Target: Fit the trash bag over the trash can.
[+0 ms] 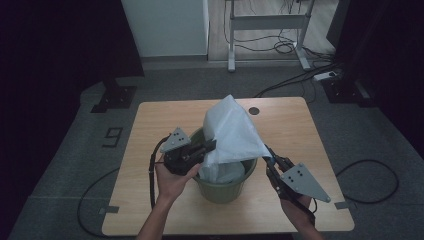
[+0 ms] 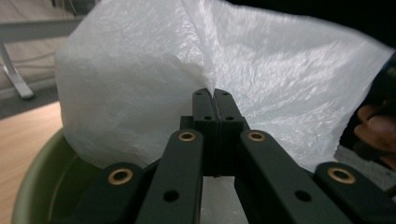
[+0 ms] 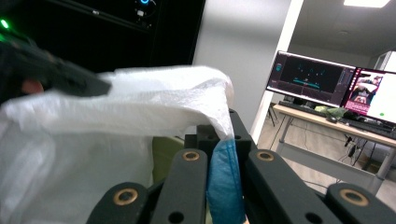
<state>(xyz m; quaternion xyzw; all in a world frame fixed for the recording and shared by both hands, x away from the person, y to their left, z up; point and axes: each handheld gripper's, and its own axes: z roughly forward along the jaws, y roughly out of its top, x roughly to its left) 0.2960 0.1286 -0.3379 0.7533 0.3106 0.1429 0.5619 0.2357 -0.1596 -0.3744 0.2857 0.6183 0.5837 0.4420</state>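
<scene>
At frame centre, the wooden table (image 1: 150,120) carries a green bucket (image 1: 220,192), a white plastic bag (image 1: 232,132) (thin film) rising from it. Left gripper (image 1: 210,146) and right gripper (image 1: 267,152) each pinch its edge; pulling apart could tear it.

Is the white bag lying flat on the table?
No, the bag stands up out of the green bin, pinched by both tools.
</scene>
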